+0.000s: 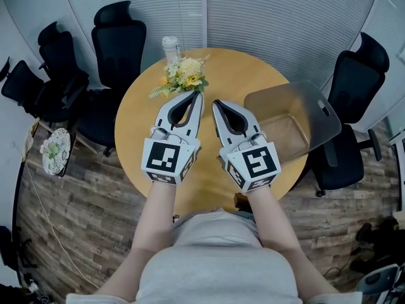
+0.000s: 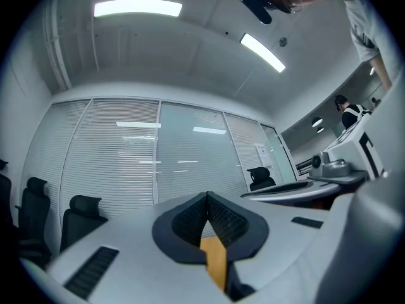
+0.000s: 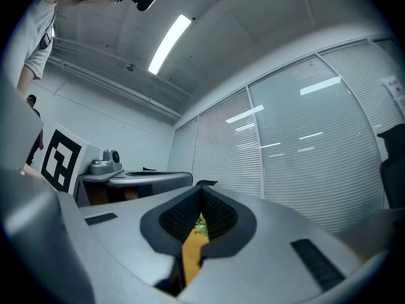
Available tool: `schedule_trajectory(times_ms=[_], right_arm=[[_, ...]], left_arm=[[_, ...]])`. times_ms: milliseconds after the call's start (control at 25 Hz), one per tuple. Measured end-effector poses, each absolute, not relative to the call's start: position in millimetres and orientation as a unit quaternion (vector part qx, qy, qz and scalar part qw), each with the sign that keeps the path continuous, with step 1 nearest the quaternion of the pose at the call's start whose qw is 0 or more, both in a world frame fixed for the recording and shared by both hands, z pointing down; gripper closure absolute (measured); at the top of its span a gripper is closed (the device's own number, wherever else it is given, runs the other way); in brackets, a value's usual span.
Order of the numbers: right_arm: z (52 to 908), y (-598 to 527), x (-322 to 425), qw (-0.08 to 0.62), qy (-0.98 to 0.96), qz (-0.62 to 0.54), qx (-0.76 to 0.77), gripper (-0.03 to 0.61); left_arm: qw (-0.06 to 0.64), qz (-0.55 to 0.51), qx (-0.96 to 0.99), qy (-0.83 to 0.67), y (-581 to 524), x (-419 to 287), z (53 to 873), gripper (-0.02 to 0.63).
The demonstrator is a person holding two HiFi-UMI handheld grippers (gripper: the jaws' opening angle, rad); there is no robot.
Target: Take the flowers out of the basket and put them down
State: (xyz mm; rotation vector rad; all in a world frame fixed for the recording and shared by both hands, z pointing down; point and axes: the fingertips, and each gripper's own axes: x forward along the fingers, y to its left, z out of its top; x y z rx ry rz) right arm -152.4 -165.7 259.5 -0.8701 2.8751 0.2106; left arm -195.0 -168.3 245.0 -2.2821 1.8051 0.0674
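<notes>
Two empty grippers, jaws closed
Left gripper (image 1: 199, 95) and right gripper (image 1: 215, 102) side by side — flowers (image 1: 180, 75) just ahead on the table (image 1: 253, 75).

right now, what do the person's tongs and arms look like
Both the left tongs and right tongs are light grey, teardrop-shaped shells tapering to a point, lined with dark ribbed pads. Each carries a white cube with black square markers at the wrist end. The person wears a light grey top; forearms are bare.
</notes>
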Motion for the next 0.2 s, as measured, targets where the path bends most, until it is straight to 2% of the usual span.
schedule_trajectory(times_ms=[200], right_arm=[[258.4, -164.8, -155.5, 0.065, 0.954, 0.073, -0.284, 0.554]], left_arm=[[0.123, 0.026, -0.78, 0.612, -167.5, -191.9, 242.4, 0.609]])
